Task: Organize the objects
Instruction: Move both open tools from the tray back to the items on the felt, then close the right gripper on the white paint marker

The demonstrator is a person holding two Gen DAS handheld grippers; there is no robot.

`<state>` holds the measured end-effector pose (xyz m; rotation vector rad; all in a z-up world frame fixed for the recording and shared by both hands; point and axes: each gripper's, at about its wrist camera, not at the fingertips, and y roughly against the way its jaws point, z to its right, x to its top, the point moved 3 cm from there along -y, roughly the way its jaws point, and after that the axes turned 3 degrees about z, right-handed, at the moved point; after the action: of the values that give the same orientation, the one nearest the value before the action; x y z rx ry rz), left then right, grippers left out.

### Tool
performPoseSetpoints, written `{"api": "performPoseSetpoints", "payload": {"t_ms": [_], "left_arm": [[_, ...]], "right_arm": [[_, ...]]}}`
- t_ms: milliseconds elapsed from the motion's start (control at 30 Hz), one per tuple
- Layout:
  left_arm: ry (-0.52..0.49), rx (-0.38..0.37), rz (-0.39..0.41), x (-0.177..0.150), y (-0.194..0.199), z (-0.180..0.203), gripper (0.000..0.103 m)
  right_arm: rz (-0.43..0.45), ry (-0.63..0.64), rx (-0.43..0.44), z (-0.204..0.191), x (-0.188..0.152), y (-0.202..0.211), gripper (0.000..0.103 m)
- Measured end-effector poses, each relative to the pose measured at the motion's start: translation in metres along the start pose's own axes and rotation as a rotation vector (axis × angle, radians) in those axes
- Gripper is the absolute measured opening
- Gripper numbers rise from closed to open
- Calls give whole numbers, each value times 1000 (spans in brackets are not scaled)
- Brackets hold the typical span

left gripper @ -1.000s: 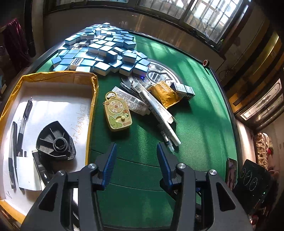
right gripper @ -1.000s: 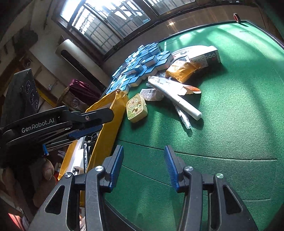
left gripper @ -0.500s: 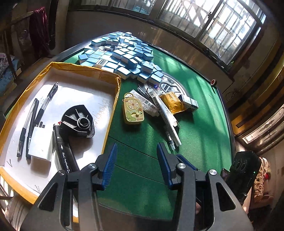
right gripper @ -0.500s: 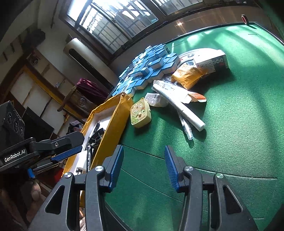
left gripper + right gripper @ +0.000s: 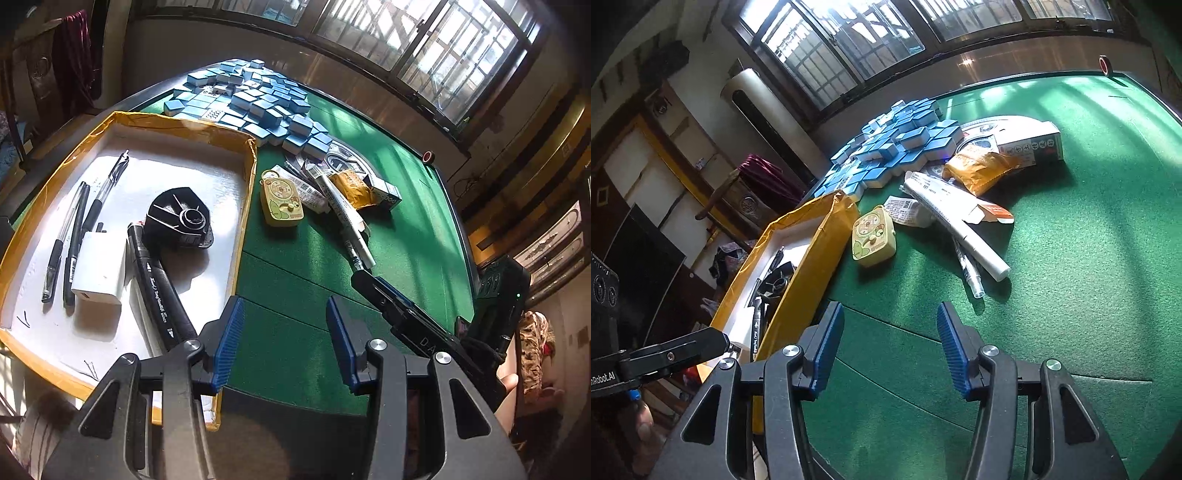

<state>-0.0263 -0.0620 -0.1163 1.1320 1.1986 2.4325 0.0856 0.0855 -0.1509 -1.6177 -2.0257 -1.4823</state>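
A yellow-rimmed tray [image 5: 253,173] [image 5: 812,258] at the left holds pens [image 5: 74,225], a white charger [image 5: 99,267], a black marker [image 5: 159,288] and a black tape holder [image 5: 179,221]. On the green felt lie a yellow cartoon case [image 5: 281,197] [image 5: 873,236], a white tube [image 5: 347,218] [image 5: 975,243], a syringe [image 5: 971,273], an orange packet [image 5: 349,184] [image 5: 979,168] and a small box [image 5: 384,194] [image 5: 1030,142]. My left gripper [image 5: 282,339] hovers open and empty over the felt beside the tray's near corner. My right gripper [image 5: 890,349] is empty, its jaws opening, short of the tube.
A heap of blue mahjong tiles [image 5: 255,101] [image 5: 901,144] fills the far side of the table. The table's dark rim [image 5: 458,221] curves along the right. A red button [image 5: 428,157] [image 5: 1103,64] sits at the far corner. Windows line the back wall.
My left gripper has drawn back and leftward, so the tray's contents and the right gripper now show. The right gripper's jaws stand wider than before.
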Motion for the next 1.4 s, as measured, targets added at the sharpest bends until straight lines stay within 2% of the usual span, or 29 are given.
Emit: {"api": "performPoseSetpoints", "payload": {"t_ms": [133, 233, 400, 567, 633, 700, 733, 800, 900, 1067, 1233, 1400], "left_arm": [[1, -53, 11, 4, 5, -16, 44], [16, -101, -7, 10, 4, -30, 44], [-18, -197, -15, 25, 3, -46, 44], [-16, -305, -51, 42, -4, -61, 48], [-14, -321, -85, 48, -10, -64, 48], [-44, -325, -126, 55, -15, -63, 48], [-56, -322, -132, 58, -15, -63, 48], [-82, -338, -126, 62, -13, -61, 48], [-104, -363, -123, 61, -14, -60, 48], [-43, -401, -125, 49, -11, -64, 48], [-47, -367, -116, 40, -7, -60, 48], [-53, -340, -113, 31, -4, -46, 48]], "right_arm": [[-6, -13, -49, 1, 1, -2, 47], [-13, -2, -129, -4, 9, -9, 47], [9, 30, -307, -7, 32, -23, 47], [-52, 27, -423, 10, 53, -59, 47], [-92, 28, -431, 13, 53, -71, 42], [-94, 51, -477, 12, 51, -74, 25], [-101, 47, -495, 12, 49, -75, 24], [-97, 36, -474, 7, 46, -74, 18], [-81, 56, -498, -3, 39, -72, 14], [-128, 39, -468, -20, 18, -61, 12], [-151, 30, -460, -29, -9, -41, 12], [-162, 20, -492, -23, -31, -20, 12]]}}
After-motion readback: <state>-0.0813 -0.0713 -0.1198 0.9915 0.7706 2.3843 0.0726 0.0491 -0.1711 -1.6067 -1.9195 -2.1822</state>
